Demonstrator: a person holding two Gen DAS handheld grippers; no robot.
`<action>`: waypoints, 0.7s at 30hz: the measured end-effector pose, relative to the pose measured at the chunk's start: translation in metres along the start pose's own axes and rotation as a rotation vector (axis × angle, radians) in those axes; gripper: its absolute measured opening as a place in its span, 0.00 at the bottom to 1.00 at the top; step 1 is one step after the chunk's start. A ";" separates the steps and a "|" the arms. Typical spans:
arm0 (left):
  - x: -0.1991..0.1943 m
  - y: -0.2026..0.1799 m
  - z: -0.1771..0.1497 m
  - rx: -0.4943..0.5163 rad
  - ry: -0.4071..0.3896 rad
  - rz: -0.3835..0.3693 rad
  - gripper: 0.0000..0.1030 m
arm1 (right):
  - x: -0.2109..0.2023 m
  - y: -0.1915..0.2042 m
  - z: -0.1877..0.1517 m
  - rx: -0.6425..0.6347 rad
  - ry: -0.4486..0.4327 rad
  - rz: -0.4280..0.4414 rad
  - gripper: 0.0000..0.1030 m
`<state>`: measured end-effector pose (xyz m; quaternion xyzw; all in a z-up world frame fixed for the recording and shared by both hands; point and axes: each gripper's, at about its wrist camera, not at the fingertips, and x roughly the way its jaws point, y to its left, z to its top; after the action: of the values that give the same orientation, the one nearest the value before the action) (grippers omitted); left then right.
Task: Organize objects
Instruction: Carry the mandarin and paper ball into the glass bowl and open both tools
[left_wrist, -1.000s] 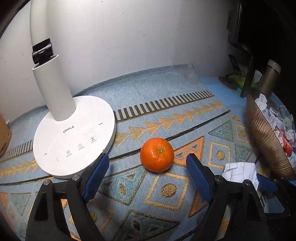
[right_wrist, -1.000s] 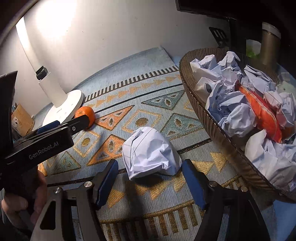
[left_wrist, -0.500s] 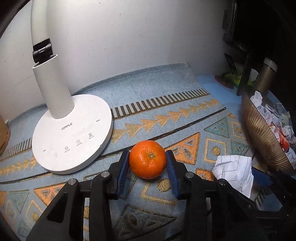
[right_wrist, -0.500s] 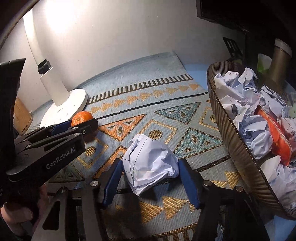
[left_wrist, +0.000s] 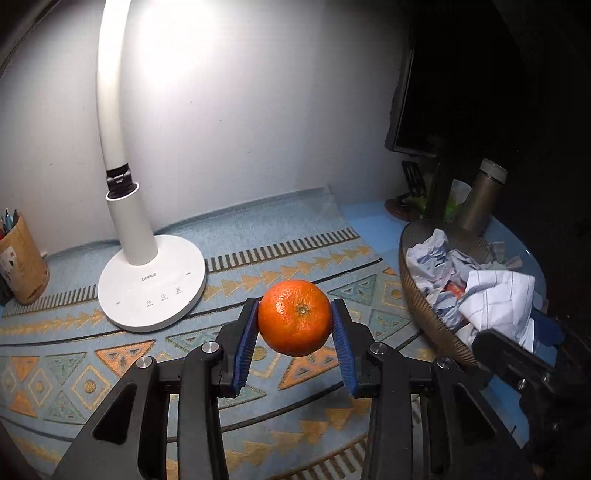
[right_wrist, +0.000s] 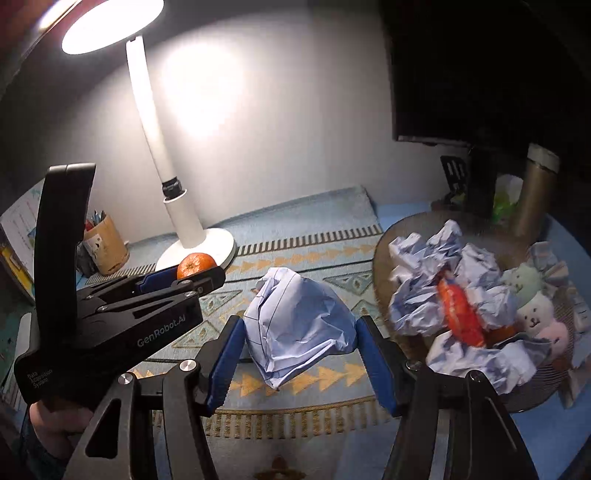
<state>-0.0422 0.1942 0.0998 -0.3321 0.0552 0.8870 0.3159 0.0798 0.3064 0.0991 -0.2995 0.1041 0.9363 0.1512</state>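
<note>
Where both lay on mat, orange (left_wrist: 294, 322) — left jaws clamped; paper ball (right_wrist: 299, 325) — right jaws clamped, both lifted.

White lamp base (left_wrist: 151, 291) marked "OPPLE"; body of the left gripper (right_wrist: 192, 275) marked "GenRobot.AI" on its side, with small print "Data Acquisition System" lower on its handle.
</note>
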 end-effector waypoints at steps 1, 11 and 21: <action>-0.001 -0.012 0.005 0.012 -0.014 -0.009 0.35 | -0.008 -0.015 0.008 0.017 -0.029 -0.023 0.60; 0.050 -0.123 0.030 0.063 0.001 -0.181 0.35 | -0.008 -0.196 0.057 0.356 -0.100 -0.226 0.60; 0.096 -0.158 0.033 0.098 0.040 -0.184 0.79 | 0.057 -0.223 0.064 0.365 0.009 -0.165 0.69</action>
<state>-0.0223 0.3799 0.0833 -0.3377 0.0742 0.8437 0.4106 0.0791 0.5450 0.0929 -0.2788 0.2481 0.8849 0.2787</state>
